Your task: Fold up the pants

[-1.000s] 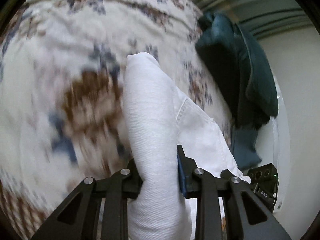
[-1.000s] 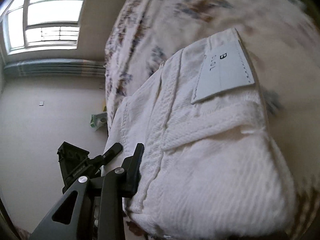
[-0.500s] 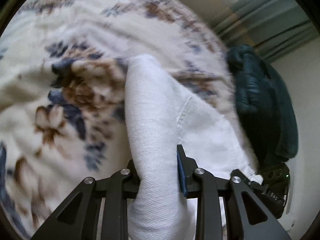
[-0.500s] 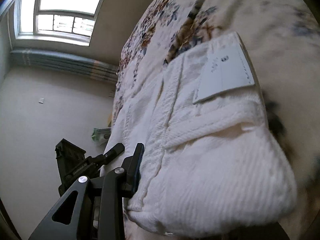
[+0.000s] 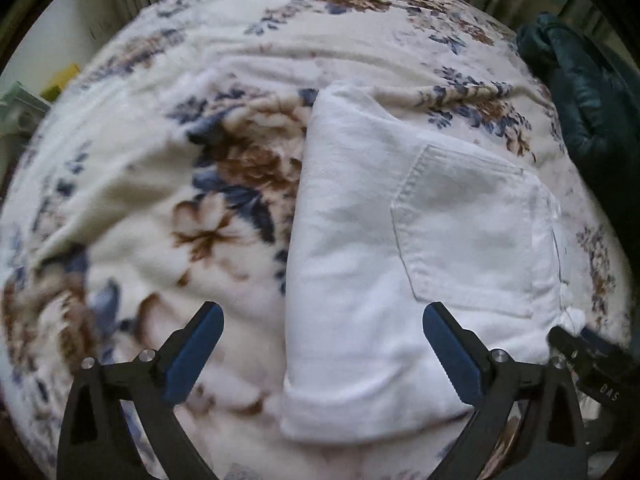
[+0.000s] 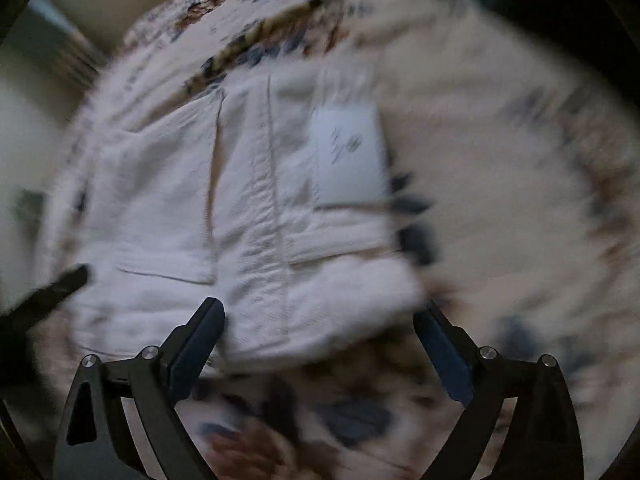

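Note:
The white pants lie folded in a compact bundle on the floral blanket, back pocket facing up. My left gripper is open and empty, its jaws spread wide just above the bundle's near edge. In the blurred right wrist view the same pants show their waistband and a pale label patch. My right gripper is open and empty, just short of the bundle's near edge. The right gripper's tip also shows in the left wrist view, beside the pants.
A dark teal garment lies at the blanket's far right edge. Curtains hang behind the bed. Green and yellow items sit off the bed at the left. The blanket spreads to the left of the pants.
Both grippers have let go of the pants and opened wide. Both have pulled back from the bundle, which now rests flat on the blanket.

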Motion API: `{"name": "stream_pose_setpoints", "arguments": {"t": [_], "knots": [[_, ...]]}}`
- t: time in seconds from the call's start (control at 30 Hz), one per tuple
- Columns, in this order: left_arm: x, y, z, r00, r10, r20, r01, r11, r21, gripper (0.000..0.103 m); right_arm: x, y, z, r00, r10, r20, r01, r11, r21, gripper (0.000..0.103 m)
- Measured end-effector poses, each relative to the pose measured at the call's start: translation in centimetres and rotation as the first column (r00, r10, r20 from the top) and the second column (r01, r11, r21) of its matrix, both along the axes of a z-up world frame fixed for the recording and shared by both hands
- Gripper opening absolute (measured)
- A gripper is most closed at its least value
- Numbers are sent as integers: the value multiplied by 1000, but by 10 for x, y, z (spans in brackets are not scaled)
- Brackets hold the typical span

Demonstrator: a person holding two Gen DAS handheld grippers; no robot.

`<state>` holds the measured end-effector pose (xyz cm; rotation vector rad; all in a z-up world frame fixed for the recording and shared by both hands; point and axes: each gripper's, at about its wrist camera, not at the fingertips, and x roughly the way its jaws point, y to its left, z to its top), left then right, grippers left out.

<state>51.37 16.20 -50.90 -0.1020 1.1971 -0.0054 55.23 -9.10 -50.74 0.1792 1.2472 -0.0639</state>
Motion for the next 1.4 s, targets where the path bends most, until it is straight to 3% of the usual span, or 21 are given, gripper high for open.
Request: {"name": "stream_pose_setpoints", "arguments": {"t": [0.07,0.13,0.4,0.87,1.13,1.4], "knots": [[-7,-2,7,1000,12,12,-12,999,40,102,-4,8,17,1000,14,21,-12,994,-113,97],[-18,-3,16,1000,19,18,-20,998,56,102,-4,14,28,999,23,29,-18,989,-150,97],[-48,-18,61,999,19,43,-23,994,109,102,-49,18,76,998,43,36,-37,988,-147,97],[-124,-36,160,994,11,107,-23,994,106,102,-129,9,186,992,71,107,-53,985,-166,97],[-186,-47,239,989,-6,149,-8,995,96,102,-194,-3,277,984,62,166,-39,990,-137,97],[-252,-52,332,978,3,211,-24,995,96,102,-276,-10,395,962,84,261,-56,992,-112,97]]}}
